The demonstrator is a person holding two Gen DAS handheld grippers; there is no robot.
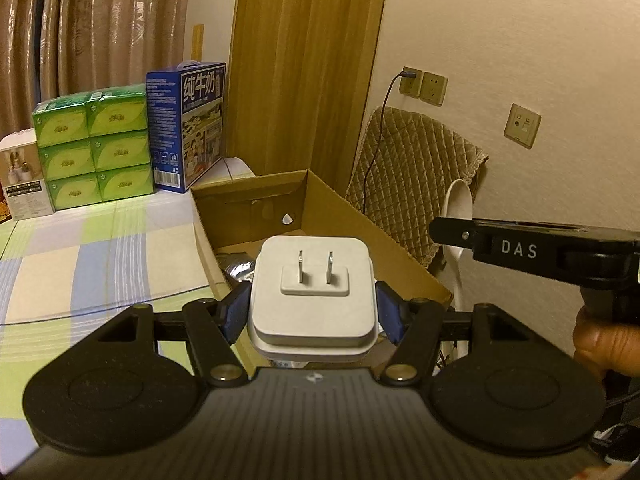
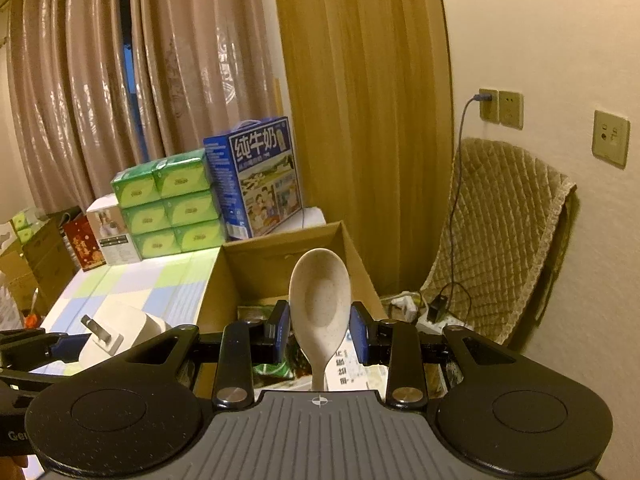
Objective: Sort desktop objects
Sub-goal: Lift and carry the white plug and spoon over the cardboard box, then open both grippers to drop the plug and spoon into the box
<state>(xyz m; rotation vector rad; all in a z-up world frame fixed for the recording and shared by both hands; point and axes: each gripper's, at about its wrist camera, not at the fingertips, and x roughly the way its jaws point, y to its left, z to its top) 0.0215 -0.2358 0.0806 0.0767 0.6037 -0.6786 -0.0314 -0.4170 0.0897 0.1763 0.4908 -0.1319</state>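
Observation:
My left gripper (image 1: 312, 308) is shut on a white charger plug (image 1: 312, 292), whose two metal prongs point forward. It hovers at the near edge of an open cardboard box (image 1: 248, 184). My right gripper (image 2: 320, 332) is shut on a beige spoon (image 2: 320, 296), held upright with its bowl up, over the same cardboard box (image 2: 280, 252). The box holds a foil packet and printed packages. In the left wrist view the right gripper's black body (image 1: 520, 248) reaches in from the right, with the spoon (image 1: 460, 200) behind it. The right wrist view shows the charger (image 2: 120, 336) at lower left.
A table with a checked cloth (image 1: 100, 256) lies left of the box. At its back stand green tissue packs (image 1: 96, 152), a blue milk carton (image 1: 188, 124) and a white box (image 1: 24, 180). A chair with a quilted cover (image 2: 500, 232) stands right, below wall sockets (image 2: 500, 108).

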